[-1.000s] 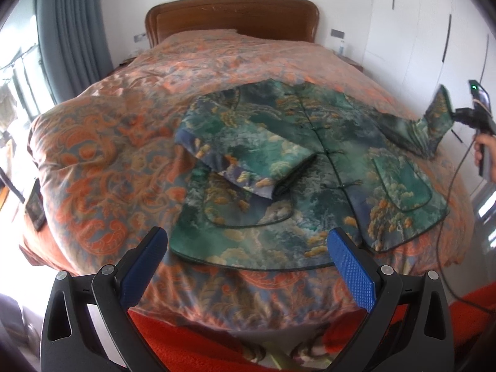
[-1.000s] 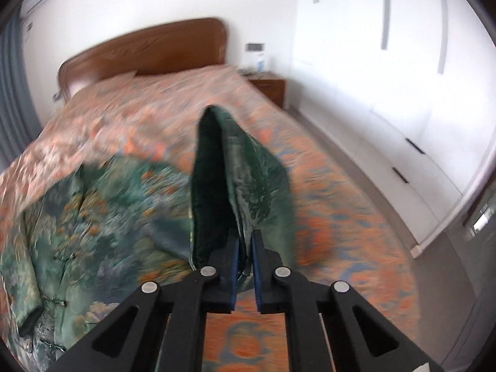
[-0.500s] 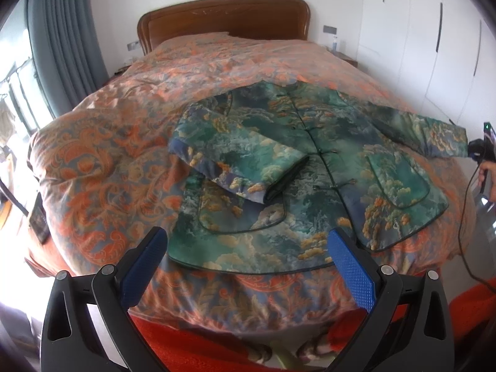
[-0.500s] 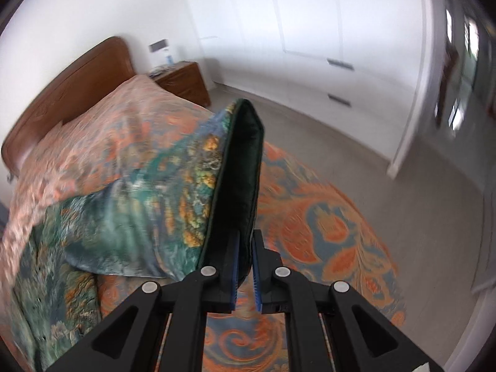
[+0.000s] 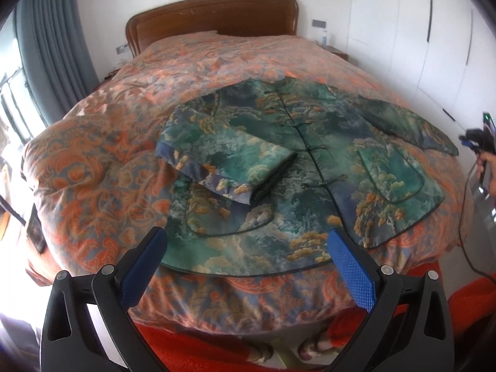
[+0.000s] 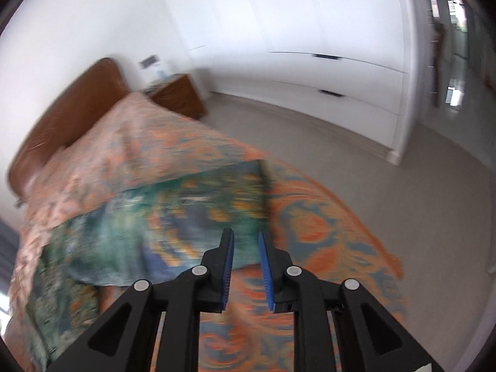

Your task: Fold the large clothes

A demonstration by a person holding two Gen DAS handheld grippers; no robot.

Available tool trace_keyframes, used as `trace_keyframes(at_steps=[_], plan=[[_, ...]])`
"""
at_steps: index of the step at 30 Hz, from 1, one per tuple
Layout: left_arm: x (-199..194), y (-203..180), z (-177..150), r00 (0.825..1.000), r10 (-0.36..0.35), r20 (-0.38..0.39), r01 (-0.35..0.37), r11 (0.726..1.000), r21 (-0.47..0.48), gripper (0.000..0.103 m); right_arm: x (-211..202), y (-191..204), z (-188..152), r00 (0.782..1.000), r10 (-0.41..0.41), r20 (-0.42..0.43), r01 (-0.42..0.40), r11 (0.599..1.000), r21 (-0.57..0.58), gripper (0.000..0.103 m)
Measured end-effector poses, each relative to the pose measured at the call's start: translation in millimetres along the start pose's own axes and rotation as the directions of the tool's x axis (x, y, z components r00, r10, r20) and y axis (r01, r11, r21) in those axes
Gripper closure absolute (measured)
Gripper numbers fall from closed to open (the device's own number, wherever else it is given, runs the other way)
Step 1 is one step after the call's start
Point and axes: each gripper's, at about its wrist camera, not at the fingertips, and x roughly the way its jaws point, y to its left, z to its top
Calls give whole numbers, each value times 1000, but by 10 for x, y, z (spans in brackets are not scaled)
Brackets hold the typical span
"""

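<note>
A green patterned jacket (image 5: 310, 167) lies front up on the bed. Its left sleeve (image 5: 229, 164) is folded across the chest. Its right sleeve (image 5: 412, 127) lies stretched out toward the bed's right edge; it also shows in the blurred right wrist view (image 6: 198, 198). My left gripper (image 5: 248, 248) is open and empty, held back from the foot of the bed near the jacket's hem. My right gripper (image 6: 245, 241) is open and empty just off the sleeve's cuff; it shows small at the right edge of the left wrist view (image 5: 476, 139).
The bed has an orange paisley quilt (image 5: 93, 161) and a wooden headboard (image 5: 214, 15). A nightstand (image 6: 176, 96) stands by the headboard. White wardrobes (image 6: 341, 46) line the right wall. Grey curtains (image 5: 52, 46) hang at the left. A cable (image 5: 465, 217) trails from the right gripper.
My right gripper carried the right sleeve outward, laid it flat on the bed, then opened and let it go. The left gripper stayed open and drew back slightly.
</note>
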Motion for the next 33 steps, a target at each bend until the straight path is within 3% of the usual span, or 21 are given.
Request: trace_keyframes(at_steps=[4, 9, 13, 15, 18, 23, 27, 31, 33], plan=[[-25, -26, -2, 1000, 15, 4, -15, 1000, 26, 0, 224, 145, -13, 998, 43, -41, -43, 999, -1, 83], [-54, 115, 9, 998, 53, 18, -53, 998, 25, 0, 660, -125, -174, 989, -30, -141, 44, 995, 95, 83], [49, 216, 89, 999, 44, 27, -46, 997, 54, 0, 666, -174, -373, 990, -68, -121, 79, 993, 89, 83], [176, 228, 171, 999, 19, 31, -22, 995, 102, 0, 540, -81, -441, 988, -128, -83, 133, 990, 56, 80], [417, 156, 283, 999, -15, 28, 8, 978, 210, 0, 256, 65, -532, 996, -90, -22, 90, 995, 43, 80], [1052, -98, 389, 995, -86, -54, 101, 897, 430, 0, -316, 343, -794, 999, -10, 53, 12, 999, -46, 73], [1593, -206, 435, 986, -87, -141, 143, 873, 466, 0, -748, 569, -1194, 995, 38, 90, -24, 988, -150, 71], [1949, -276, 415, 983, -47, -179, 138, 833, 535, 1, -1046, 738, -1638, 993, 81, 81, -62, 974, -217, 71], [2030, -243, 441, 979, -45, -199, 147, 831, 537, 1, -1180, 831, -1837, 992, 109, 71, -89, 966, -242, 71]])
